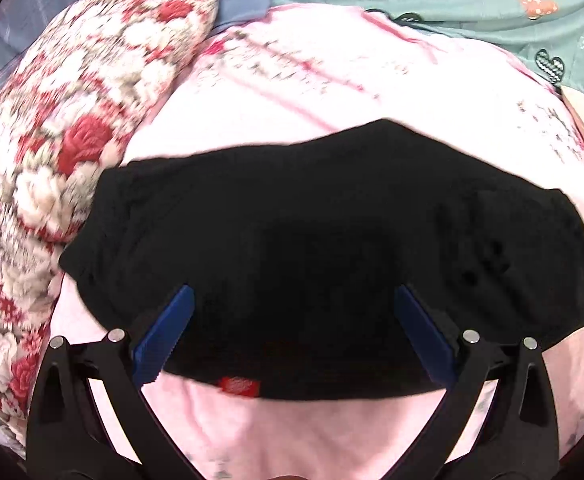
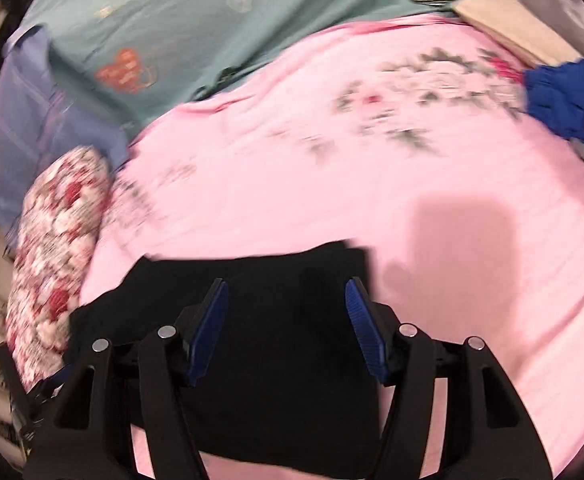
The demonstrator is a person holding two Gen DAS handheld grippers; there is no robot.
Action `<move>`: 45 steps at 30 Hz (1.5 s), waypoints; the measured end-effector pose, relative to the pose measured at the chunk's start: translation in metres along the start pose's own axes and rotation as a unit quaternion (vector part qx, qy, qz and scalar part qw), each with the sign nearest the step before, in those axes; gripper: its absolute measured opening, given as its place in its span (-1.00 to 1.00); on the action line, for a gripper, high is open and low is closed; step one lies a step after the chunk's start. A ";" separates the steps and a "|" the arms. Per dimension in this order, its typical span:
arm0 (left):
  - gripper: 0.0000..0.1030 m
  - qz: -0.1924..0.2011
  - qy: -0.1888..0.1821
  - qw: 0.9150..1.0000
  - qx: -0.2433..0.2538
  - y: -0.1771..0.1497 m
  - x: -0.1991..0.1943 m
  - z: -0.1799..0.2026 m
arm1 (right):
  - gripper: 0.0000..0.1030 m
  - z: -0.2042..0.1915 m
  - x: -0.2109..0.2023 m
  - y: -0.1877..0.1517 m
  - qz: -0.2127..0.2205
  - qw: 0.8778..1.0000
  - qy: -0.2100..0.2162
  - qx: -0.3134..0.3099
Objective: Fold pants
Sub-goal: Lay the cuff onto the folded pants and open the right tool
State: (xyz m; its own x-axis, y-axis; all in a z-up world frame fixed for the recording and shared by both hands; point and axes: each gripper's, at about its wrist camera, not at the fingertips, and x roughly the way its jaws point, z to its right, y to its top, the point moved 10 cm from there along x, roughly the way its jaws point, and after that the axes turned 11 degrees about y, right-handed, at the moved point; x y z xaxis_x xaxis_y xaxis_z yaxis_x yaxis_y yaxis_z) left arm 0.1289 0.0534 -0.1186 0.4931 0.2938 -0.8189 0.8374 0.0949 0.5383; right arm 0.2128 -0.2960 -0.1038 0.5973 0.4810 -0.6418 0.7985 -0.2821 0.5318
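Observation:
The black pants (image 1: 324, 232) lie flat in a wide folded shape on a pink flowered bedsheet (image 1: 312, 80), a small red label (image 1: 239, 386) at their near hem. My left gripper (image 1: 292, 294) hangs over the near part of the pants, open, its blue fingers (image 1: 164, 332) spread wide with nothing between them. In the right wrist view the same pants (image 2: 260, 340) fill the lower middle. My right gripper (image 2: 286, 286) is open above them, blue pads (image 2: 362, 328) apart and holding nothing. Its shadow falls on the sheet to the right.
A red-and-white floral quilt roll (image 1: 64, 132) lies along the left of the pants, touching their left edge. A teal heart-print sheet (image 2: 172, 28) covers the far side. Blue and red clothes (image 2: 564, 96) and a beige folded piece (image 2: 508, 24) sit at the far right.

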 end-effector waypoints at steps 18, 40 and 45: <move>0.96 -0.107 -0.074 0.992 0.010 0.003 0.009 0.092 | 0.07 0.042 0.052 -0.003 -0.078 0.995 0.061 0.032; 0.96 -0.128 -0.061 0.990 0.022 -0.012 0.022 0.105 | -0.02 0.058 0.038 0.023 -0.056 0.997 -0.002 -0.043; 0.96 -0.115 -0.057 0.991 0.027 -0.006 0.012 0.103 | -0.01 0.032 0.013 -0.036 -0.147 0.983 0.084 -0.067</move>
State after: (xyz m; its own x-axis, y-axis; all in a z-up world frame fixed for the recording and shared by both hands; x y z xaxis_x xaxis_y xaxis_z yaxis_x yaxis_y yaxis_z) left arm 0.1538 -0.0414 -0.1518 0.3092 0.1614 -0.9372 0.9403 0.0952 0.3266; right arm 0.1942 -0.3060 -0.1493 0.3119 0.6592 -0.6842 0.9115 -0.0043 0.4114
